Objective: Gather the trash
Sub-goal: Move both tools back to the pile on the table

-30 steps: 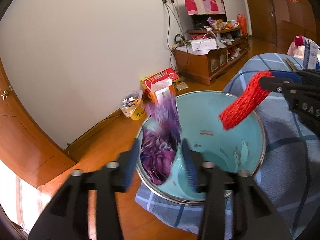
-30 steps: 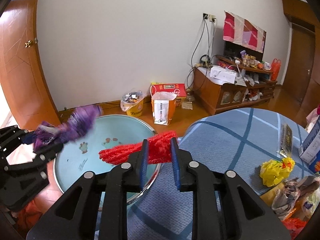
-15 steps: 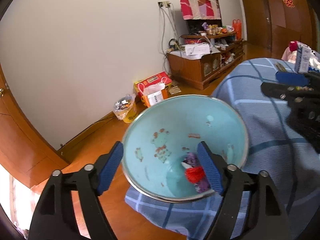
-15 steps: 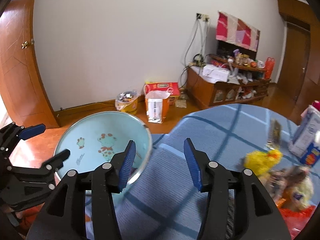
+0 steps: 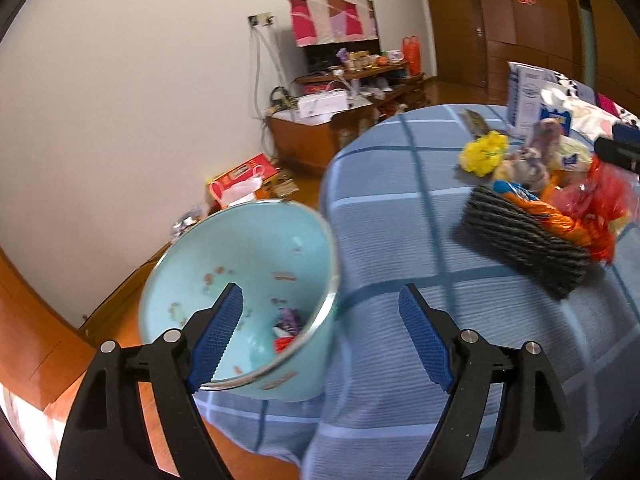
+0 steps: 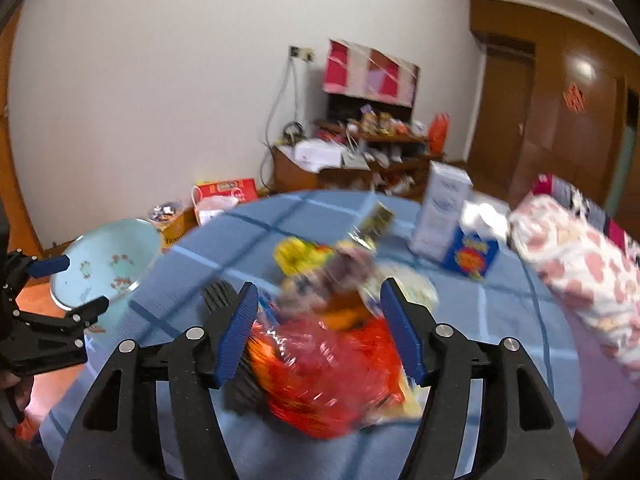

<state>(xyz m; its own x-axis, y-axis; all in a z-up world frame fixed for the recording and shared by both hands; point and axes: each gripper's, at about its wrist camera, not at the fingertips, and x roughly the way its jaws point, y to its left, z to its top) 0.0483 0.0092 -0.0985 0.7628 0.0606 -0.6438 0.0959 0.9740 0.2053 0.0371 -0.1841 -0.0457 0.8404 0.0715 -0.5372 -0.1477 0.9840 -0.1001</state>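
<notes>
Dropped since a second ago: purple wrapper (image 5: 291,317) and red netting (image 5: 283,344), both now at the bottom of the pale blue bowl (image 5: 256,248) at the bench (image 5: 400,208) edge. Left tool (image 5: 320,338) and right tool (image 6: 318,334) both empty, blue pads spreading wider, swung from the bowl toward the pile of wrappers (image 6: 332,364) farther along the bench. No legible writing, too blurred.
</notes>
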